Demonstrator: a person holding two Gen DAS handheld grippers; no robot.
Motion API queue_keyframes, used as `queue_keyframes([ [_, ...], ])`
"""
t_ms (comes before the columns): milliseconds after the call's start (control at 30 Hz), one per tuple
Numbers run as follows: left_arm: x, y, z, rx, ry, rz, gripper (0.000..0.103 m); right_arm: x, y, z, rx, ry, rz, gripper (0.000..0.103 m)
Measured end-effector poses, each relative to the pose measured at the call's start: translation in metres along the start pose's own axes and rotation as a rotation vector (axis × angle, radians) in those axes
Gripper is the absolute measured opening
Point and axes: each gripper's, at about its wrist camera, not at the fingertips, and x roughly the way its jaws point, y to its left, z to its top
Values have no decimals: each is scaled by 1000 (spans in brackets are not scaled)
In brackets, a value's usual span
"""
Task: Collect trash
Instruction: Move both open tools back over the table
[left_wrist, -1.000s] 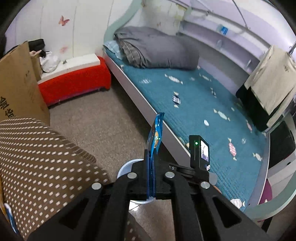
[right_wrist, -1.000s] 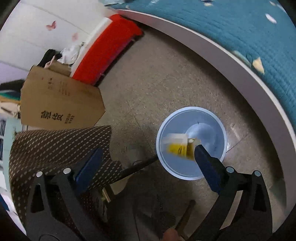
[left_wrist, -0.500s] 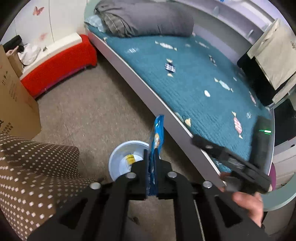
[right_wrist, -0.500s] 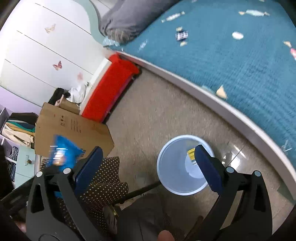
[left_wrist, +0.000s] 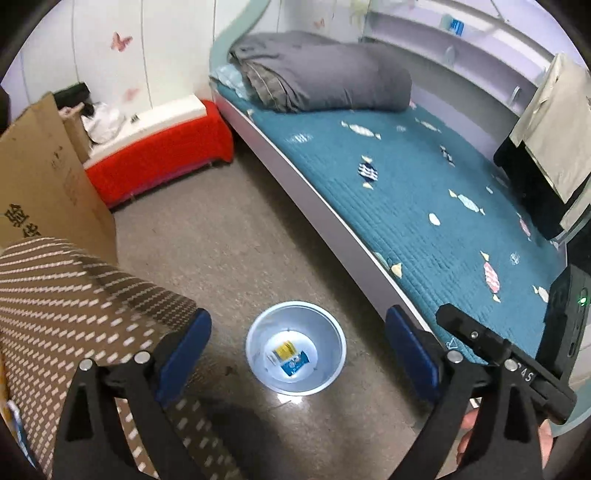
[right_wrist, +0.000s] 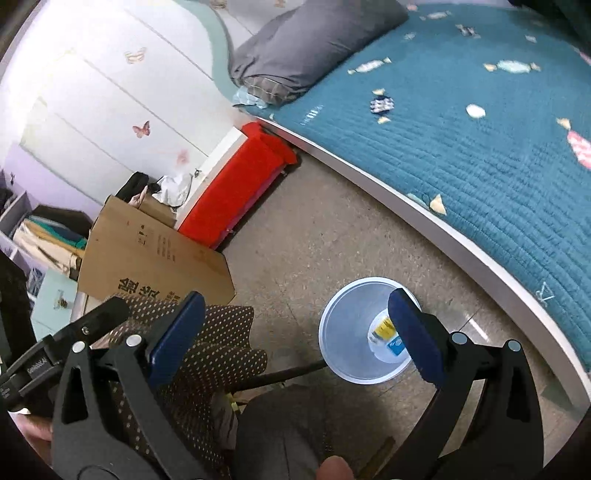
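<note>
Well, the biggest thing is the bed (left_wrist: 424, 206) with its teal cover, running along the right side of the room, and a folded grey blanket (left_wrist: 325, 81) lies at its far end. Next to the head of the bed sits a red bench (left_wrist: 162, 162) with a white top. A big cardboard box (left_wrist: 40, 184) stands on the left, near a brown cloth with white dots (left_wrist: 74, 302).

On the floor (left_wrist: 229, 240), just beside the bed's white edge, stands a small round blue bin (left_wrist: 255, 332). Inside it, at the bottom, lie a blue wrapper (left_wrist: 295, 364) and a yellow wrapper (left_wrist: 285, 348) (the two touch each other).

The left hand-held gripper (left_wrist: 297, 334) hangs above the bin. Its jaws have just been opening and now stand spread wide with nothing between them, so the blue wrapper lies down below it in the bin, not in its grip.

The right hand-held gripper (right_wrist: 295, 332) is spread wide too and holds nothing. In its view the bin (right_wrist: 343, 332) sits low and to the right, partly behind its right finger, and the two wrappers show at the bottom of the bin.
</note>
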Motion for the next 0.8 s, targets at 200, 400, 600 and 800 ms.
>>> queue_keyframes([
  [200,-58,14,-26,-10,-98,21,93,-42,49,-15,-80,-62,39,97],
  [400,-111,32,-46,-27,-186,52,95,-78,104,-28,-165,-114,60,97],
  [600,-163,56,-70,-48,-268,101,95,-98,156,-49,-277,-123,64,97],
  [800,-208,84,-101,-73,-336,169,95,-108,205,-79,-394,-113,99,97],
])
